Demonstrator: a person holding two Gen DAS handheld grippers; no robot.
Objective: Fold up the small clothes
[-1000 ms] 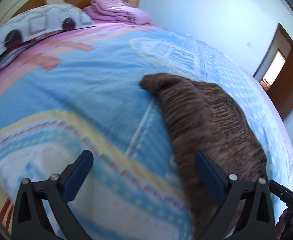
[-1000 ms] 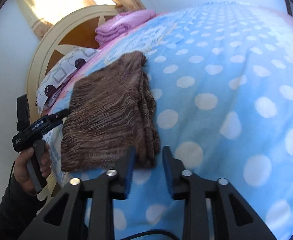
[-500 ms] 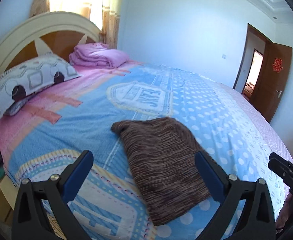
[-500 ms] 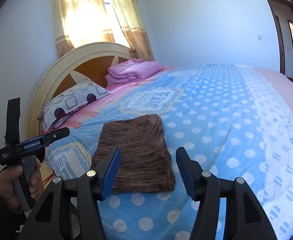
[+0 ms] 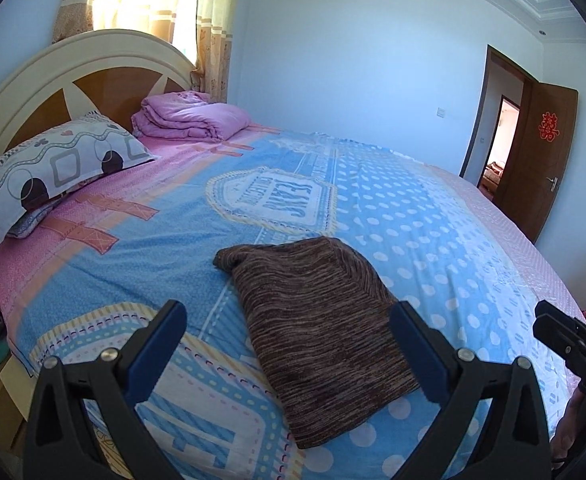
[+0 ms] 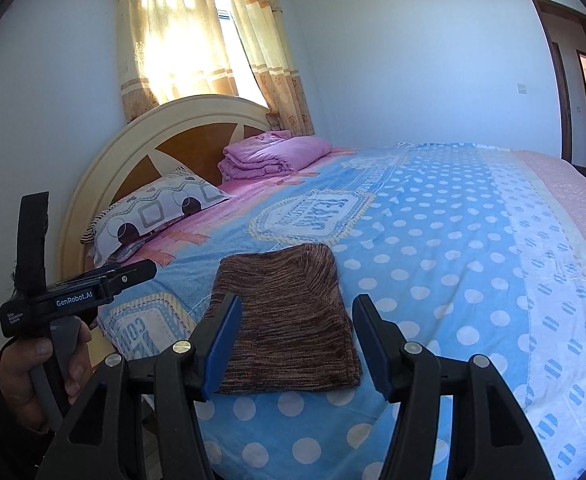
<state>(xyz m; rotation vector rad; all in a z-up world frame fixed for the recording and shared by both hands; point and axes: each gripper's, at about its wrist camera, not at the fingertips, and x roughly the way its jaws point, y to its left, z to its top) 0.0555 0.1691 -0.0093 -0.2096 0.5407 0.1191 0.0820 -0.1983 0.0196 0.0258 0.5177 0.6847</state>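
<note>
Right wrist view: folded brown garment (image 6: 289, 320) lay on the bed (image 6: 473, 264); right claw (image 6: 297, 348) and left claw (image 5: 289, 344) gaped empty above it. Pillow (image 6: 153, 212) and pink quilt (image 6: 273, 156) sat near the headboard (image 6: 141, 148).

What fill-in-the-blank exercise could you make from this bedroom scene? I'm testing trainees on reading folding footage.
1. The folded brown garment lies on the ____ bedspread.
2. Both the left gripper and the right gripper have their fingers ____, holding nothing.
3. The folded pink blanket sits by the ____.
4. The patterned pillow lies on the ____ part of the sheet.

Missing words: blue polka-dot; open; headboard; pink
</note>
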